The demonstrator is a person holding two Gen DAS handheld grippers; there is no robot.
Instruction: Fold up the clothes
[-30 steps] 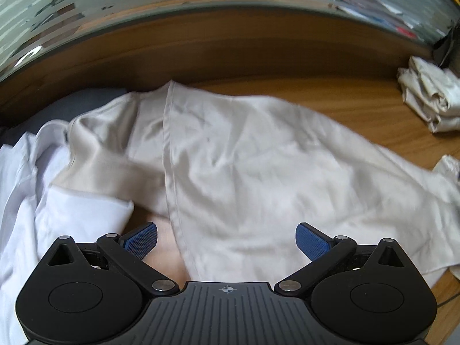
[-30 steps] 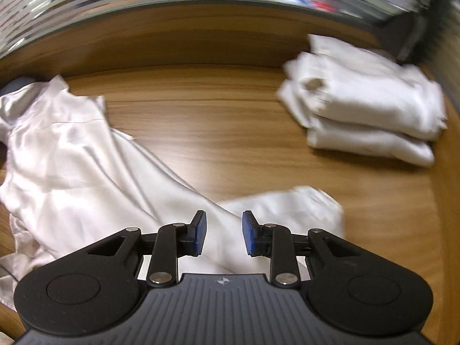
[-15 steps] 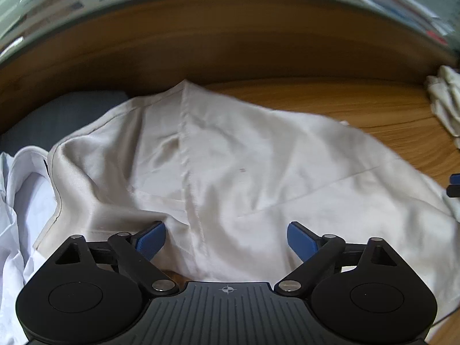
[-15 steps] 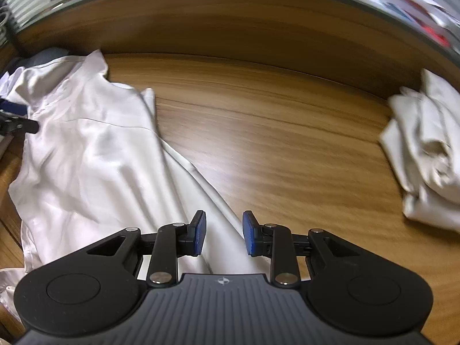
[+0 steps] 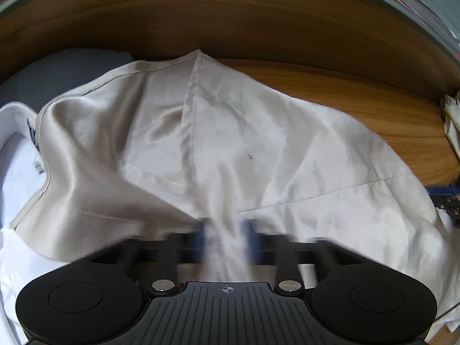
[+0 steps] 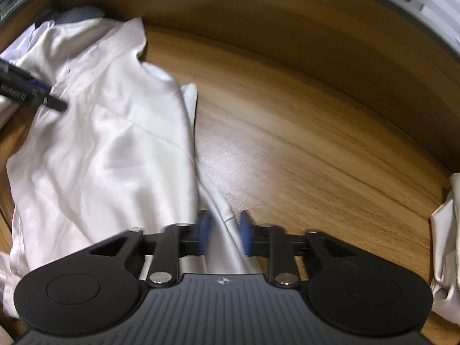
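A cream satin garment [image 5: 258,149] lies spread and creased on the wooden table [image 5: 359,100]. My left gripper [image 5: 228,238] points down at its near edge. Its blurred blue pads are closing on a pinched ridge of the fabric. In the right wrist view the same garment [image 6: 115,143] covers the left half, and a narrow sleeve-like strip runs down to my right gripper [image 6: 224,233]. Those jaws are closing with that strip pressed between the blue pads. The left gripper's fingers [image 6: 34,92] show at the far left of that view, on the cloth.
A white shirt [image 5: 14,172] lies under the cream garment at the left, with a grey cloth [image 5: 66,69] behind it. A pile of folded pale clothes [image 6: 445,230] sits at the right table edge. A raised wooden ledge [image 6: 287,28] borders the back.
Both grippers have dropped toward the garment. The left jaws went from wide open to pinching fabric. The right jaws narrowed onto the sleeve strip after sliding left, away from the folded pile.
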